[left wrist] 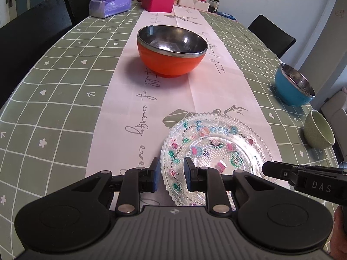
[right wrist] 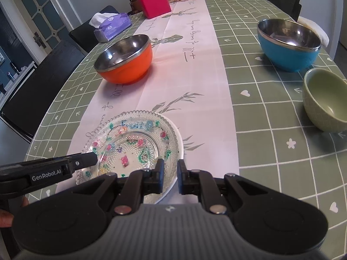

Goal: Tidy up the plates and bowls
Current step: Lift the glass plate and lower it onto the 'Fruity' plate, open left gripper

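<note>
The round, beaded glass plate with painted flowers lies on the smooth pink runner at 6 o'clock of the checked green tablecloth, its rim pinched by the left gripper and by the right gripper.

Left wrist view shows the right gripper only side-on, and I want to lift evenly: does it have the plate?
Observer: Yes. The right gripper has a finger on each side of the near rim of the glass plate, closed on it.
Operator: Anything underneath the glass?
Observer: A white rim shows below its right edge; it looks like a second plate.
Operator: The green bowl is cut off at my frame's edge. Empty?
Observer: Yes. The green bowl stands upright and empty, apart from the blue bowl.
</note>
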Motion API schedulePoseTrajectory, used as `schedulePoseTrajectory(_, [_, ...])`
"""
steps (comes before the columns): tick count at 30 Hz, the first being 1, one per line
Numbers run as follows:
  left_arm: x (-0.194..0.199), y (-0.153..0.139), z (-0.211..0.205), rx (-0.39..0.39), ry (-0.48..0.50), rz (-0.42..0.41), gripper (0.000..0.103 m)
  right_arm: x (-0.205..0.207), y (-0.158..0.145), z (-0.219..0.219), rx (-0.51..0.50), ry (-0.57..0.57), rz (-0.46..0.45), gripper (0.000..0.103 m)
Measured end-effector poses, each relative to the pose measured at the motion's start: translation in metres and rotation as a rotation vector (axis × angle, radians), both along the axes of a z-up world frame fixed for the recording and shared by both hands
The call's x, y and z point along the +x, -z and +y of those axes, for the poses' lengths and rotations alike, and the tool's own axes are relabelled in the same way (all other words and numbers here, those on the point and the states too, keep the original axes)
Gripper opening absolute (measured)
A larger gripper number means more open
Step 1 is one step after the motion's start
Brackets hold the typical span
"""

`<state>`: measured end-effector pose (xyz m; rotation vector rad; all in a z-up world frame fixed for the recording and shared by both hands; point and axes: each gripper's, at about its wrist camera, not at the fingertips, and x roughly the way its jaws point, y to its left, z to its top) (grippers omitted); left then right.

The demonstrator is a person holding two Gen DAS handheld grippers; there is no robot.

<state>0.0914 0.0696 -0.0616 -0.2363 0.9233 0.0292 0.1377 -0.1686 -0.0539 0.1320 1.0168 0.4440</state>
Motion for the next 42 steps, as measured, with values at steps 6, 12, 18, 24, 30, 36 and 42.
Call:
schedulePoseTrajectory(6, [0.0, 0.0, 0.002, -0.024, -0.002, -0.004, 0.03, 0.002, 0.0, -0.002, 0.017, 0.009, 0.015, 0.014])
schedulePoseTrajectory(12, [-0.001, -0.003, 0.006, -0.045, -0.011, -0.016, 0.044, 0.003, -0.002, -0.004, 0.031, 0.026, 0.018, 0.027])
schedulePoseTrajectory(18, [-0.004, -0.008, 0.013, -0.069, -0.038, -0.018, 0.048, 0.006, 0.0, -0.01, 0.048, 0.056, 0.059, 0.036])
schedulePoseTrajectory(24, [-0.006, -0.001, 0.019, -0.128, -0.054, 0.033, 0.045, 0.006, 0.006, -0.012, 0.098, 0.056, 0.149, 0.036])
schedulePoseTrajectory(30, [-0.002, 0.014, 0.022, -0.221, -0.069, 0.078, 0.047, 0.012, 0.021, -0.017, 0.169, 0.086, 0.258, 0.036])
schedulePoseTrajectory(36, [-0.002, 0.013, 0.017, -0.216, -0.05, 0.068, 0.044, 0.013, 0.027, -0.017, 0.228, 0.097, 0.292, 0.029])
schedulePoseTrajectory(42, [0.0, 0.012, 0.018, -0.202, -0.068, 0.061, 0.043, 0.015, 0.027, -0.014, 0.228, 0.085, 0.267, 0.029])
